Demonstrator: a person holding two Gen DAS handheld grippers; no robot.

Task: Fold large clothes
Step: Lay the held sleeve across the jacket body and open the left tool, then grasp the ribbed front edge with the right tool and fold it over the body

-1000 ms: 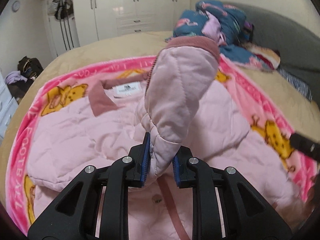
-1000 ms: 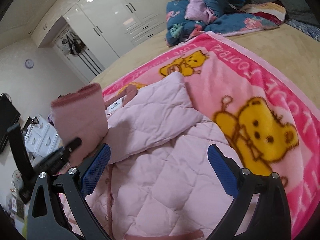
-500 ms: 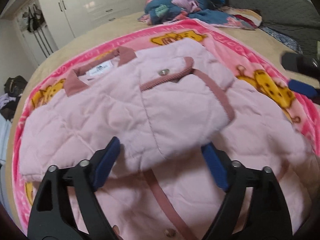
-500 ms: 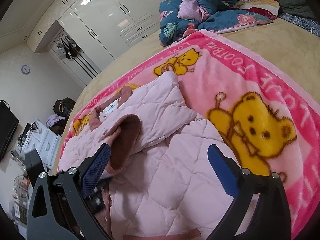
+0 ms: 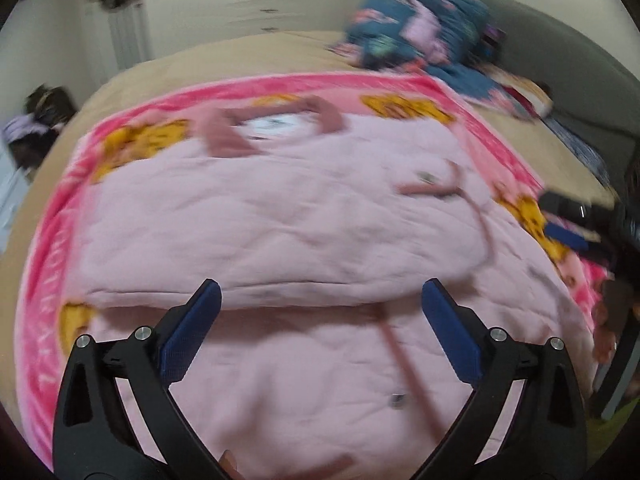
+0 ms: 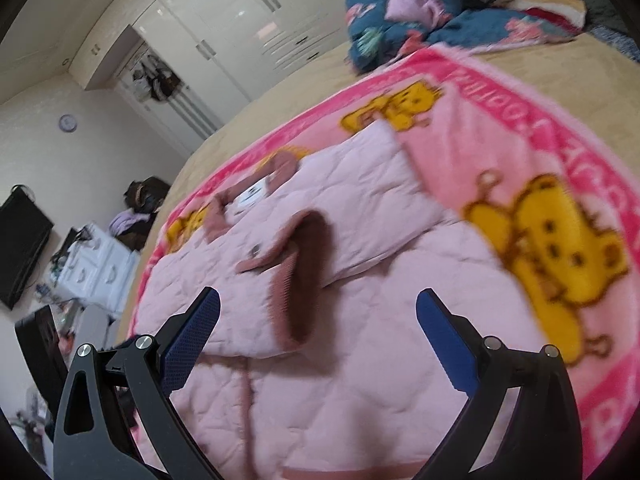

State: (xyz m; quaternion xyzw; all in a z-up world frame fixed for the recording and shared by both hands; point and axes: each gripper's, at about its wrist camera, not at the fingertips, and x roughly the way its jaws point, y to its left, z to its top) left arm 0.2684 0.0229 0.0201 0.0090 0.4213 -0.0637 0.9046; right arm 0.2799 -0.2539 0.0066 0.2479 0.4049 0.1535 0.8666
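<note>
The pale pink quilted jacket with dusty-rose trim is laid flat on the bright pink fleece blanket printed with yellow bears, which is spread over the tan bed. The collar is turned toward 12 o'clock, and 1 sleeve is folded across the chest, its rose-lined cuff lying open near the jacket's middle.

The left tool is held low above the jacket's lower half, pointed toward 12 o'clock, with its blue-padded fingers spread wide and nothing between them; this view is blurred. The right tool is likewise spread wide and empty, poised over the jacket's front and aimed toward the folded cuff. In the left view it is seen at 3 o'clock, over the blanket's edge.

A heap of blue patterned bedding is piled at 1 o'clock on the bed, well apart from the jacket.
</note>
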